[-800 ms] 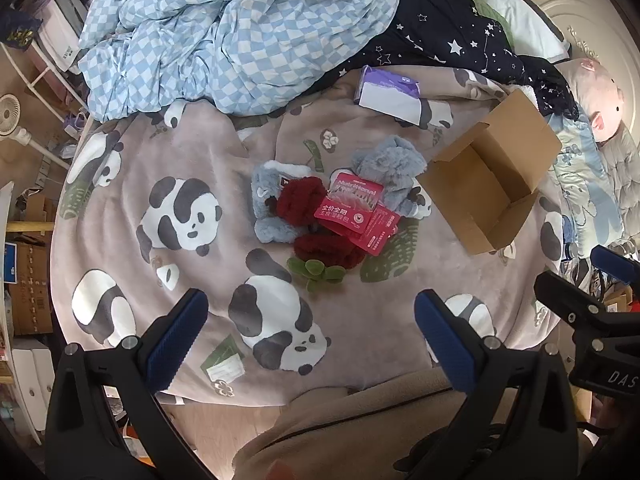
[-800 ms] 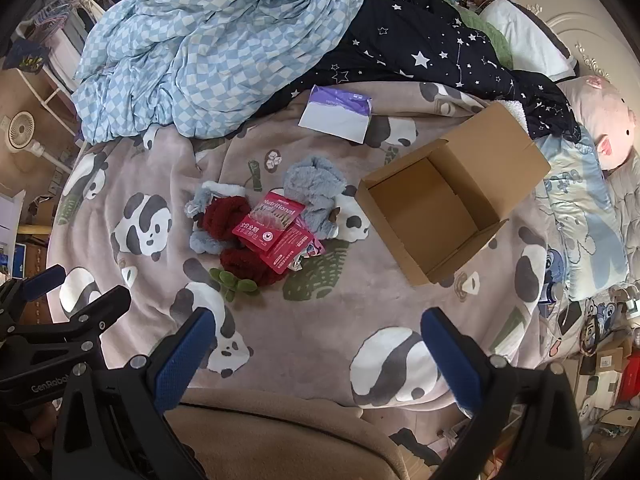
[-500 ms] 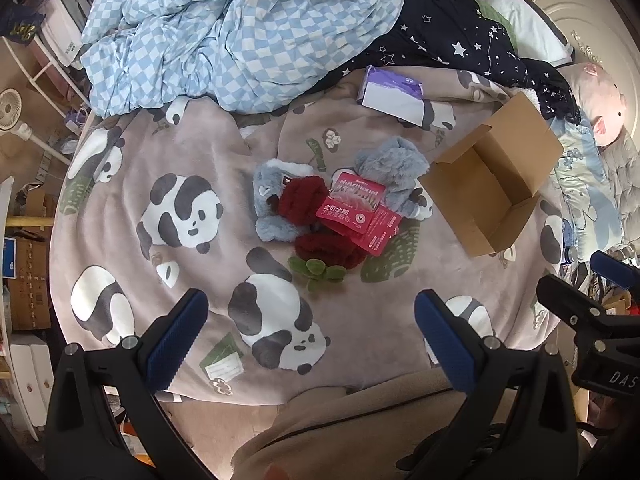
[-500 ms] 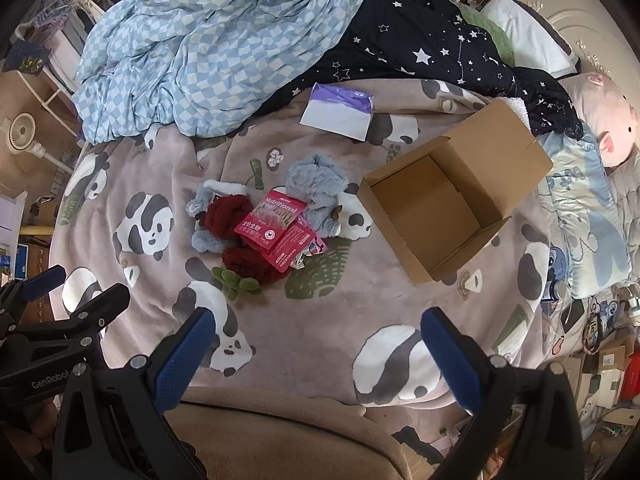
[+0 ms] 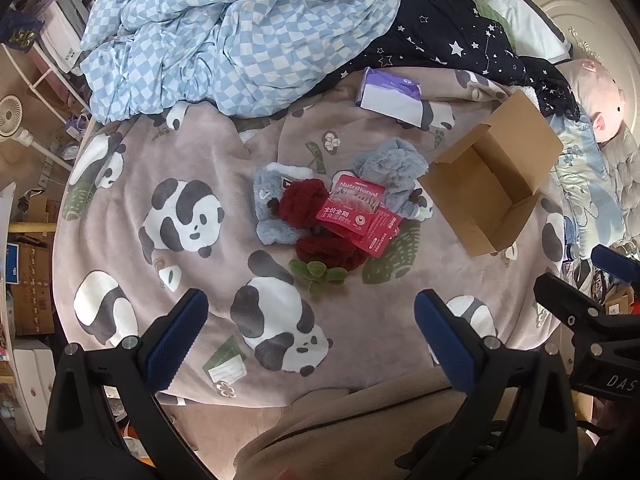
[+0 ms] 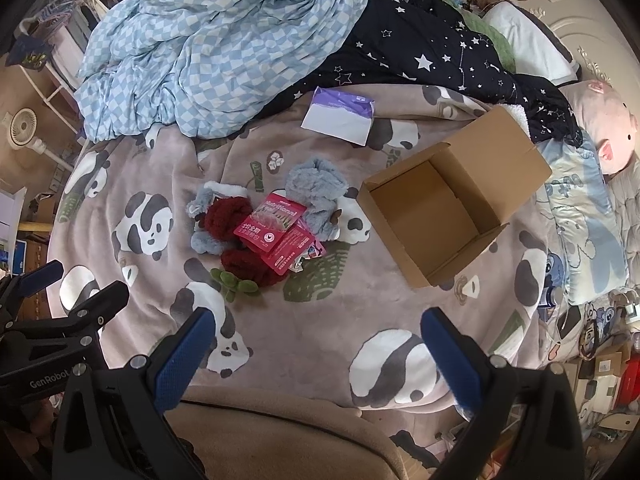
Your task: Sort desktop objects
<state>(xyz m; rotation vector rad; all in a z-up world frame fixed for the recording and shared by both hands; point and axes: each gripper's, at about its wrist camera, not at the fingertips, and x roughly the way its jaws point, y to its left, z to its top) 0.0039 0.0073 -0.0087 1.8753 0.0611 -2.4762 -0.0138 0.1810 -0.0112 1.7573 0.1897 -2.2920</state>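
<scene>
Both grippers (image 5: 308, 312) (image 6: 316, 332) unmoved, open

We count two red foil snack pouches (image 6: 270, 226), overlapping, two dark red fuzzy knitted pieces (image 6: 224, 213), and two grey plush items (image 6: 316, 188) (one partly covered). We also see one open brown cardboard box (image 6: 416, 236), one purple-and-white tissue pack (image 6: 340, 116), one small green leafy sprig (image 6: 234, 280).

Rumpled blue checked quilt (image 5: 240, 36), star-print dark bedding (image 6: 424, 52), pink pig plush (image 6: 604, 128) beside white pillow (image 6: 528, 44)
</scene>
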